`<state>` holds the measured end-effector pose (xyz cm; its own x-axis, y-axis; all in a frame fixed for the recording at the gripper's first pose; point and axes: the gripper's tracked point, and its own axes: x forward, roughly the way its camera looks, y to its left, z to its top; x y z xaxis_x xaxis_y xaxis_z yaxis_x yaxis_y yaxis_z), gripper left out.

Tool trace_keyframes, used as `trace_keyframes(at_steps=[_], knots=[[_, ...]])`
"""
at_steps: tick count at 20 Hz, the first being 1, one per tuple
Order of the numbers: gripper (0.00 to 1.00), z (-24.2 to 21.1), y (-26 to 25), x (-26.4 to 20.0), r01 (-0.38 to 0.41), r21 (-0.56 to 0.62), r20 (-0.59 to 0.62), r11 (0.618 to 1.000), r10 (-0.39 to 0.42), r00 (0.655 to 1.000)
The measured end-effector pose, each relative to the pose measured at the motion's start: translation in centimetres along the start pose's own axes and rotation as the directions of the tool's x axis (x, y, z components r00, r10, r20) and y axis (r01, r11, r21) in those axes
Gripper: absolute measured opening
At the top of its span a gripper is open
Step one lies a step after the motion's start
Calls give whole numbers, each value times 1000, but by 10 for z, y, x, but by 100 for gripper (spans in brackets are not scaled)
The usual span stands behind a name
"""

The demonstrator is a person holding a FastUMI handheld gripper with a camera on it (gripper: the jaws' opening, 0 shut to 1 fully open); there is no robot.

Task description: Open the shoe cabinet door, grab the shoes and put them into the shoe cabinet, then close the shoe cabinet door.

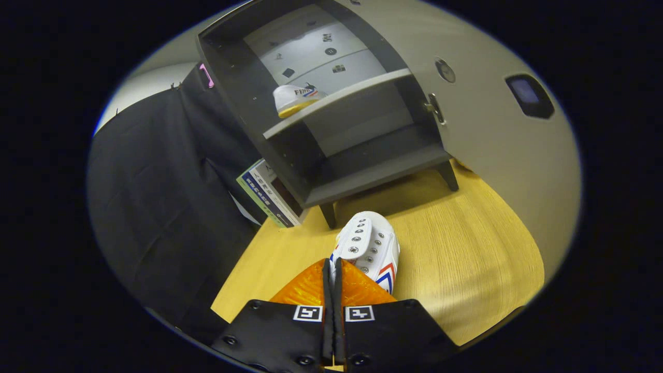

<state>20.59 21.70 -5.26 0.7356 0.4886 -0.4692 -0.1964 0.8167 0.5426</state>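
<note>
The tool point(332, 267) had its fingers pressed nearly together, pinching the edge of a white shoe point(369, 248) just in front of the shoe cabinet point(331, 129) on the wooden counter point(466, 248). The cabinet's door point(492, 119) stood open. A second white shoe point(295, 98) sat on the cabinet's upper shelf point(342, 101). A box point(267, 194) leaned beside the cabinet.

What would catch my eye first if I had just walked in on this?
Probably the white shoe on the wooden table, gripped at its near edge by the closed fingers. Beyond it the grey shoe cabinet stands with its door open and a second white shoe on its upper shelf.
</note>
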Motion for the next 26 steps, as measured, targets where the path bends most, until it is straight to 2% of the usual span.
trace_keyframes(at_steps=[6,8,15,18,26], knots=[[2,92,48,7,-96,-11,158,995,97,983],[2,113,55,-6,-119,-15,210,993,120,970],[2,206,78,-14,-138,-77,373,987,157,915],[2,240,75,-3,-106,-125,423,987,149,894],[2,316,50,52,63,-255,503,965,77,861]])
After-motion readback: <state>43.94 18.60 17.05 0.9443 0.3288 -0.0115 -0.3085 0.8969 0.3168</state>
